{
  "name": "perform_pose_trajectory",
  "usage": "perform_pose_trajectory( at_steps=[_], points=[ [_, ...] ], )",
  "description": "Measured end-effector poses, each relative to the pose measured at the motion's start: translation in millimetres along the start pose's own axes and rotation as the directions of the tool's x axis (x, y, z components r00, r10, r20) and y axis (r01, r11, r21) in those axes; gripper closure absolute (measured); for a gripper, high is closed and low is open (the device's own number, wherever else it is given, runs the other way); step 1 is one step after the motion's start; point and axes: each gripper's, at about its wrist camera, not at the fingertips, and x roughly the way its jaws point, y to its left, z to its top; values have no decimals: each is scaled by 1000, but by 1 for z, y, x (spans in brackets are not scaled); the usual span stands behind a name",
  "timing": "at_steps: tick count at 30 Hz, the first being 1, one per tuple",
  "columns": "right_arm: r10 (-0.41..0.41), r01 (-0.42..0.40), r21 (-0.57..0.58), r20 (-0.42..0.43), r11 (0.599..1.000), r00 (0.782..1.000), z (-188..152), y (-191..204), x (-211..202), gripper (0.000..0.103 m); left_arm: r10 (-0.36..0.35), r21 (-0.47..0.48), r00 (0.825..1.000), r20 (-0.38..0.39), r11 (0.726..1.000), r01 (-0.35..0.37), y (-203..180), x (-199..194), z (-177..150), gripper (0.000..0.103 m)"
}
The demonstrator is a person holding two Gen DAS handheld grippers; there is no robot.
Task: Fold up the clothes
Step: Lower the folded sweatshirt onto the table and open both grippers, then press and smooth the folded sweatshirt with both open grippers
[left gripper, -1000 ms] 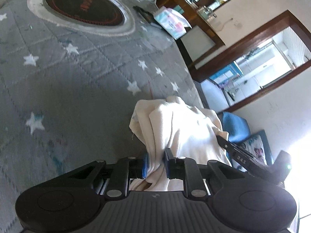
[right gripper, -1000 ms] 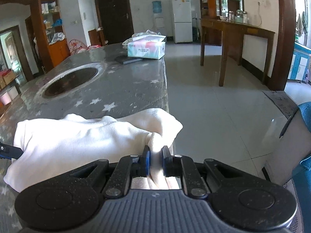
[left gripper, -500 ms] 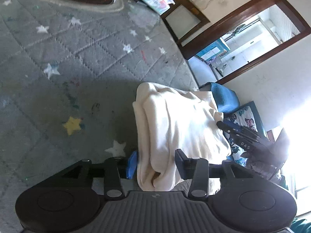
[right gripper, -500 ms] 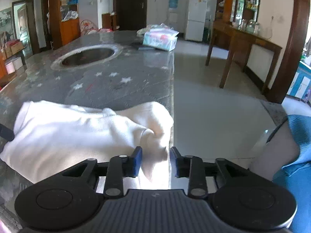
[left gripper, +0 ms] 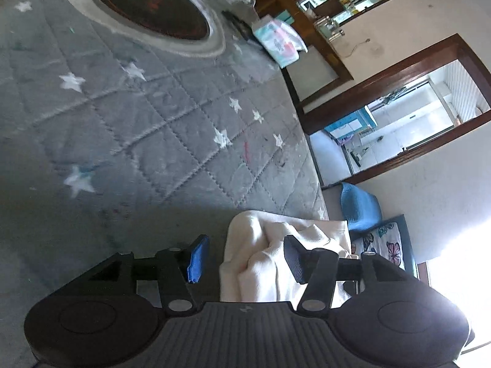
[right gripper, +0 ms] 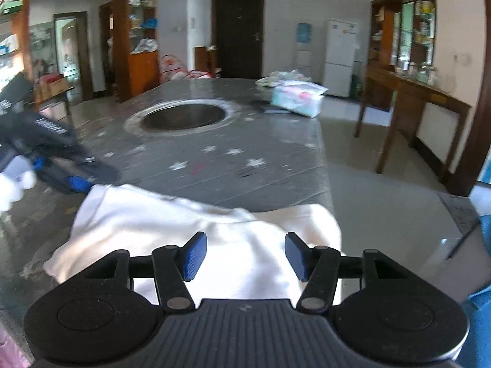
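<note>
The left tool [left gripper: 242, 257] has its jaws parting, released from the cream garment [left gripper: 276, 263]; a rumpled fold of the cloth lies between the pads without being pinched. The right tool [right gripper: 244, 256] is likewise opening, its blue pads [right gripper: 193, 257] apart above the same garment [right gripper: 190, 233], clear of the fabric.

The garment lies folded in a loose heap at the near corner of the bench [right gripper: 214, 159], its edge reaching the bench's rim. The bench wears a grey quilted cover with white stars [left gripper: 72, 81] (a round sunken hob [right gripper: 184, 116] sits in its middle). Further back rests a tissue pack [right gripper: 297, 99]. In the right view, the left tool [right gripper: 61, 165] shows blurred beside the garment's far end.
</note>
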Motion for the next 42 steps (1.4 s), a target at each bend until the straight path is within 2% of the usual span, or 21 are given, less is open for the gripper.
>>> perform_pose_trajectory(
  at_steps=[2,4,7,10,13,14,18,20,23,27,32,38,42],
  points=[
    [15,-15,-11,-10,1000,1000,-4,7,4,43,-11,4,1000,-14,1000,12,-3,10,1,57],
    [28,-28,-12,-24,1000,999,-9,12,9,43,-30,34,999,-10,999,31,-8,13,-1,77],
    [44,-45,-10,-45,999,998,-16,16,15,41,-47,109,998,30,993,44,-22,5,-7,86],
    [43,-44,-17,-52,999,998,-21,19,18,37,-79,279,994,75,959,55,-48,-10,-26,86],
    [46,-47,-12,-45,999,998,-24,20,18,34,-131,447,990,44,889,97,-72,-17,-53,85],
    [48,-49,-9,-43,999,998,-25,20,18,33,-136,478,990,29,872,106,-78,-18,-60,83],
    [51,-51,-10,-41,999,998,-26,21,16,29,-142,539,990,-6,833,123,-87,-19,-80,77],
    [54,-54,-9,-39,998,998,-27,21,15,28,-171,540,985,-9,828,149,-87,-25,-83,68],
    [58,-59,-9,-37,998,998,-28,22,14,25,-210,555,978,-5,813,177,-86,-37,-88,67],
    [63,-63,-9,-35,998,997,-28,22,15,20,-203,534,979,-5,828,174,-77,-42,-91,62],
    [65,-65,-10,-35,998,997,-27,24,15,15,-131,430,991,17,896,111,-57,-25,-76,58],
    [74,-74,-4,-36,997,997,-27,24,16,7,-35,331,997,67,944,11,-34,-9,-57,52],
    [76,-77,-12,-38,997,996,-27,26,18,2,-28,260,997,74,966,8,-17,-8,-49,52]
  ],
)
